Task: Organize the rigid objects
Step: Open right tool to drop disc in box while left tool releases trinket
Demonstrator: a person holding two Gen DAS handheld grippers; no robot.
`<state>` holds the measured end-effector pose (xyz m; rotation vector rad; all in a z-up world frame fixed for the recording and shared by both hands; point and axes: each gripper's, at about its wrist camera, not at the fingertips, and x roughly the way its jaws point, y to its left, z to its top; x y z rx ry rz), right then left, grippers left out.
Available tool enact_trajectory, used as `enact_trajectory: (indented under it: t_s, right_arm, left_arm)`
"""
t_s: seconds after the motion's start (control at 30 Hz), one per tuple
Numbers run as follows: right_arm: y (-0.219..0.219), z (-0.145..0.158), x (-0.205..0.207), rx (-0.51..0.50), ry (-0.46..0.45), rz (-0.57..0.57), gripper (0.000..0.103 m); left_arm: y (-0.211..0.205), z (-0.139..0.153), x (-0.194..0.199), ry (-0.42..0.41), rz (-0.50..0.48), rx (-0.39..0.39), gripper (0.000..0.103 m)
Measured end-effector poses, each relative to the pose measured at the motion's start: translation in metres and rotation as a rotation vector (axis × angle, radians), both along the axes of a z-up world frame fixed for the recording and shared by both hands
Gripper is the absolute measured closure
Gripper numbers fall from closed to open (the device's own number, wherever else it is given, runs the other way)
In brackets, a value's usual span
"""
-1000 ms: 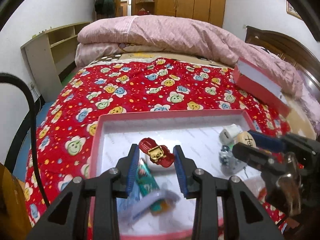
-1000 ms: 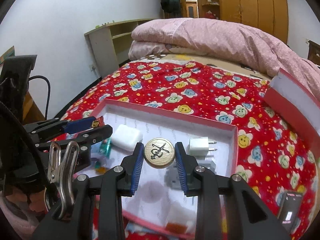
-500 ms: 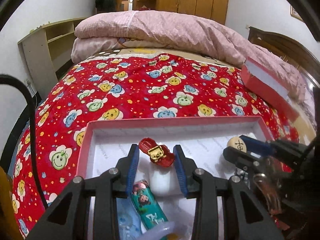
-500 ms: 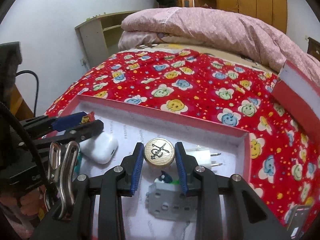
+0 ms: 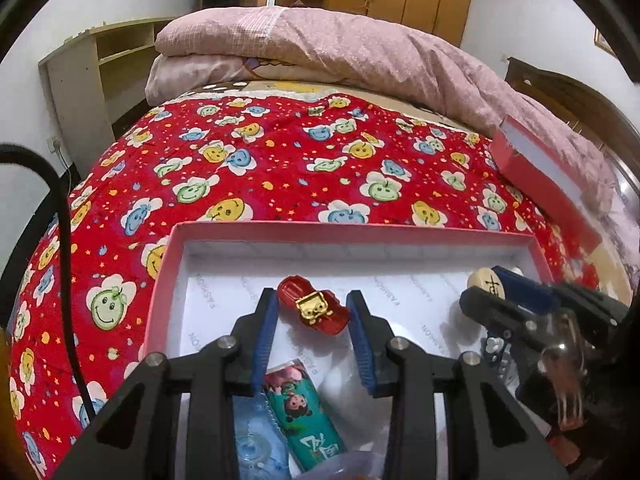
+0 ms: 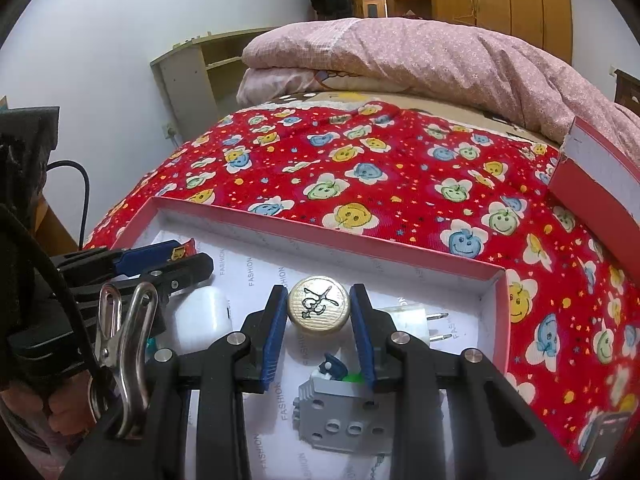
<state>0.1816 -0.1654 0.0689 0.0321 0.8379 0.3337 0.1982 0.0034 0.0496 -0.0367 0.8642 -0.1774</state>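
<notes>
A: Left wrist view. The left gripper (image 5: pixel 312 314) is clamped on a red hair clip with a gold buckle (image 5: pixel 314 311). The clip spans the gap between the blue pads. Its long axis runs from upper left to lower right of the frame, slanted across the fingers, not along them.

B: What lies under it?

A: The pink open box (image 5: pixel 160 280), white floor, sitting on the red patterned bed cover (image 5: pixel 248 168). The clip hangs over the middle of the box. Lower in the frame, a green cartoon tube (image 5: pixel 304 420) and a clear tape dispenser (image 5: pixel 256 448) lie in the box, partly behind the fingers. Bare floor shows toward the far wall.

B: Right wrist view?

A: The right gripper (image 6: pixel 319 307) is closed on a round gold token with a black character (image 6: pixel 319 306), face toward the camera, a pad on each side. It is over the box's (image 6: pixel 500 308) right part. A white earbud case (image 6: pixel 204 314) sits left of centre, a white plug adapter (image 6: pixel 416 320) right of centre, and a grey block (image 6: pixel 344 412) below.

B: Which hand is nearer a free spot?

A: Judgement: each holds its piece over the box already; release likely needs only a short descent. The token has bare floor just beyond it.
</notes>
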Motion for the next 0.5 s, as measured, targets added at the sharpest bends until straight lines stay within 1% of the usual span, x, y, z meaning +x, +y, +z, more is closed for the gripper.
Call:
enact_trajectory:
  t_s: [0.2,0.3,0.37,0.43,0.5]
  right_arm:
    - [0.0001,-0.0007,0.0,-0.008,-0.006,-0.003,0.07]
    - [-0.0009,-0.0012,-0.0002,0.006,-0.002,-0.002,0.07]
    - [-0.0007,-0.0011,-0.0006,0.011,-0.002,-0.002,0.07]
    - [-0.0009,-0.0002,-0.0012,0.011,-0.004,-0.002,0.07]
    - [-0.0005,-0.0002,-0.0013,0.001,-0.006,0.001,0.069]
  left_arm:
    - [-0.0013,-0.0002,-0.0008,-0.006,0.006,0.012,0.066]
    - [-0.0014,-0.0002,-0.0013,-0.008,0.013,0.021,0.066]
    - [-0.0014,-0.0007,-0.0009,-0.004,0.011,0.019,0.064]
    - [-0.0012,-0.0002,-0.0008,-0.005,0.012,0.02,0.057]
    - [-0.0009,0.0002,-0.0008,-0.006,0.013,0.018,0.052]
